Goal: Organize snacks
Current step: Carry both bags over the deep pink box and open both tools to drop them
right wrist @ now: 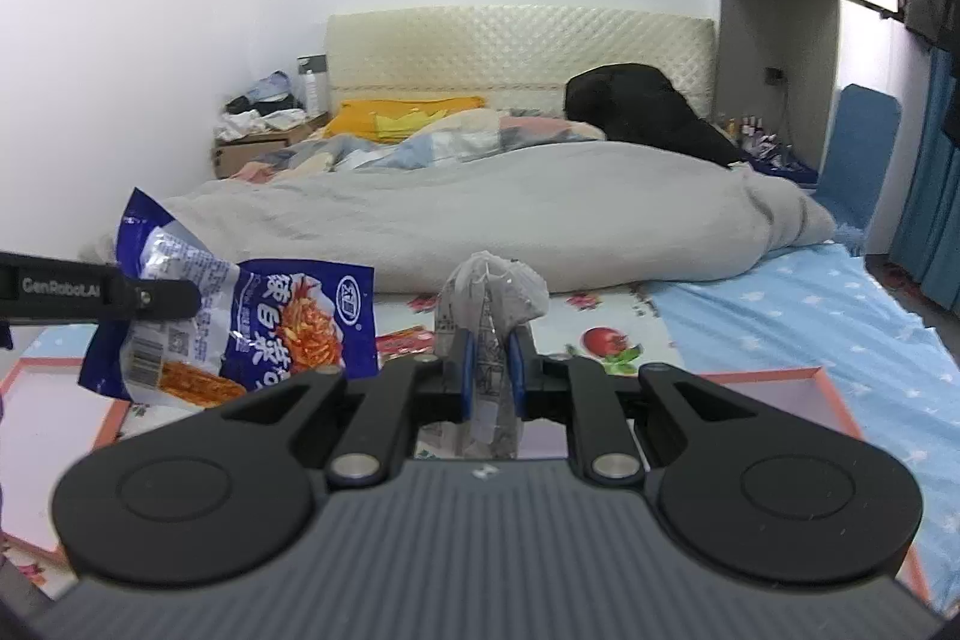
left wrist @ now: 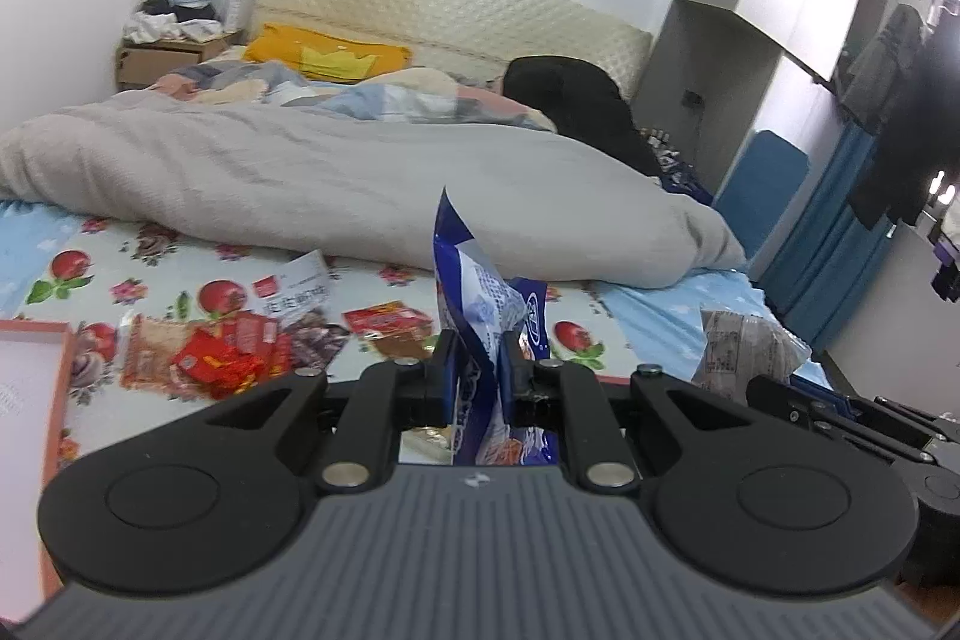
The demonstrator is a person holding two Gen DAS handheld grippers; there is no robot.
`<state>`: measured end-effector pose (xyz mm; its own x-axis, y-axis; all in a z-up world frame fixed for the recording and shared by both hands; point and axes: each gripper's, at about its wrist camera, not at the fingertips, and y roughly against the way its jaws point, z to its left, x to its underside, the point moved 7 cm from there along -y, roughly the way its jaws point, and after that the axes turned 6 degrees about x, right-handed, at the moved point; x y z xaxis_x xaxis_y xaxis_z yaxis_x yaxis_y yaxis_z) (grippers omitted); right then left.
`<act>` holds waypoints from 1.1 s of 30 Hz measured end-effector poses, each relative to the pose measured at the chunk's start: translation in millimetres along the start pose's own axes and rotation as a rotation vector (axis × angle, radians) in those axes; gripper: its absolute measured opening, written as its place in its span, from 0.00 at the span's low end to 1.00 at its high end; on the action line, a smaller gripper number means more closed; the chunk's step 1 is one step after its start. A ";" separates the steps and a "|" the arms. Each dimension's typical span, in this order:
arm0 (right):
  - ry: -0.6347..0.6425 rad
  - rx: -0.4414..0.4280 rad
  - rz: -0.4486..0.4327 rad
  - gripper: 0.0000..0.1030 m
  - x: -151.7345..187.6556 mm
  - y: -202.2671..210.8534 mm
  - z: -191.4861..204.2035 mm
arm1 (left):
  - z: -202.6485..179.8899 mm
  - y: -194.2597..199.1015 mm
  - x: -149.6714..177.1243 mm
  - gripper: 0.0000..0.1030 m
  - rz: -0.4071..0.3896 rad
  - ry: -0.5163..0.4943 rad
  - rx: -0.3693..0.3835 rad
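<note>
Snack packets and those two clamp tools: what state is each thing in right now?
Left gripper: shut on the blue packet.
Blue packet: crumpled, lifted off the bed.
Right gripper: shut on the clear packet.
Clear packet: pinched, held upright.
Red packets: lying loose on the bedsheet.
Pink tray: lying flat on the bed.
Grey quilt: rumpled, pushed back.

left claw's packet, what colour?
Blue and white, with an orange-red food picture; the packet shows best in the right wrist view.
</note>
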<state>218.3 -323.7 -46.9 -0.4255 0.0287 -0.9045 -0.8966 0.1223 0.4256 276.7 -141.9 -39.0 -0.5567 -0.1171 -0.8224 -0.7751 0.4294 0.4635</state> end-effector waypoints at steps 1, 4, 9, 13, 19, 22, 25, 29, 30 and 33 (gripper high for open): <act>0.000 0.012 0.000 0.15 -1.0 -0.3 -6.0 | -6.6 -2.9 -1.2 0.16 0.004 -0.002 0.011; 0.006 0.045 0.005 0.15 -0.2 -0.4 -20.5 | -24.9 -14.8 -2.5 0.16 0.025 -0.015 0.046; 0.009 0.100 0.052 0.15 9.3 -6.9 -50.6 | -63.9 -46.0 9.9 0.16 0.089 -0.048 0.101; -0.017 0.134 0.112 0.15 22.3 -17.0 -77.7 | -95.1 -78.8 32.2 0.15 0.163 -0.094 0.143; -0.050 0.178 0.208 0.15 49.9 -33.6 -110.8 | -131.5 -128.2 64.9 0.14 0.282 -0.156 0.173; -0.065 0.192 0.265 0.15 66.4 -45.4 -123.4 | -142.3 -146.7 73.6 0.14 0.321 -0.203 0.166; -0.086 0.198 0.325 0.15 86.5 -56.6 -132.3 | -149.9 -166.0 80.6 0.14 0.369 -0.231 0.156; -0.092 0.192 0.386 0.15 111.7 -63.1 -138.7 | -153.5 -185.1 92.3 0.14 0.443 -0.252 0.148; -0.099 0.188 0.401 0.15 117.3 -64.6 -139.2 | -152.4 -188.1 96.3 0.14 0.460 -0.257 0.147; -0.128 0.183 0.431 0.15 128.7 -66.7 -143.9 | -147.5 -194.8 105.6 0.14 0.488 -0.260 0.125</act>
<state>205.6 -470.9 -188.0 -0.7244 0.2357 -0.6478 -0.6009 0.2447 0.7609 324.9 -370.0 -167.5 -0.7374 0.3387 -0.5844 -0.3965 0.4834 0.7804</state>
